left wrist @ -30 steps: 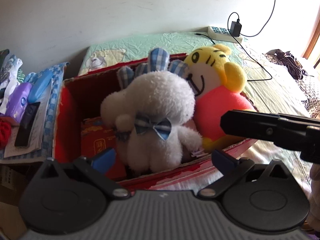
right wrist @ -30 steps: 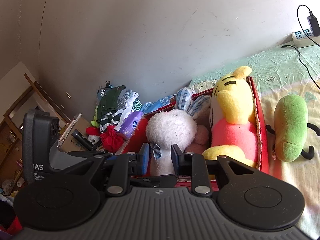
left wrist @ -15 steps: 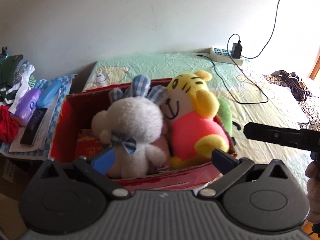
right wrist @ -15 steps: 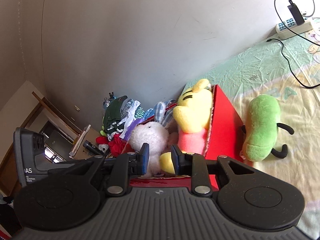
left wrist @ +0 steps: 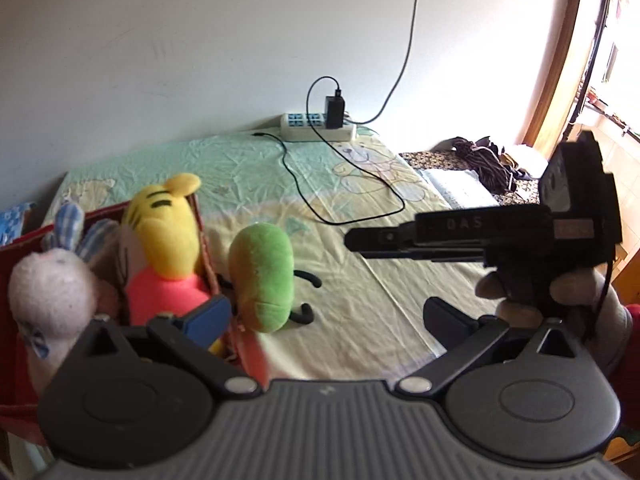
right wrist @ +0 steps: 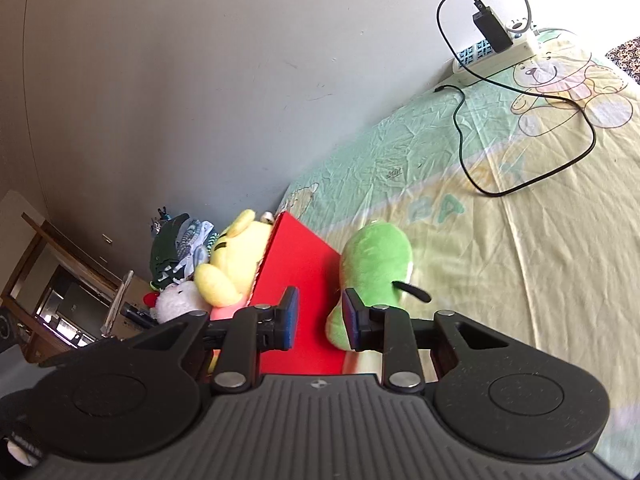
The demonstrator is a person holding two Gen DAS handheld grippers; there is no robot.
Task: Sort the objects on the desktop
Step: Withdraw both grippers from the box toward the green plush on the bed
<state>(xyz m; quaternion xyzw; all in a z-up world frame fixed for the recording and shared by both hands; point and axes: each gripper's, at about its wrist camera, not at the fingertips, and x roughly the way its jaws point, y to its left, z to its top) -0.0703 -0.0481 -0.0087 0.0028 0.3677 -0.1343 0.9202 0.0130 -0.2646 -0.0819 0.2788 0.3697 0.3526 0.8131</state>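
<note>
**Both views swing right, away from the red box**

A second ago our left wrist view was filled by the red box and its toys; now the box sits at the left edge and the bed sheet takes up the middle. The green plush, hidden behind the box a second ago, is now in plain sight. Our right wrist view has turned the same way: the heap of clothes has slid to the far left and the sheet fills the right side.

The box holds the white bunny at the left and the yellow tiger in its pink shirt at the right, pressed against each other. The green plush lies on the sheet outside the box, just beside its right wall; we cannot tell whether it touches the wall.

Our left tool stands wide and holds nothing. Our right tool is narrow, with a gap between its blue pads, and grips nothing; the plush's near end shows just past its right finger. In the left view our right tool reaches in from the right above the sheet, held by our right hand.

A power strip with a charger rests at the far edge of the bed, its black cable looping over the sheet.
</note>
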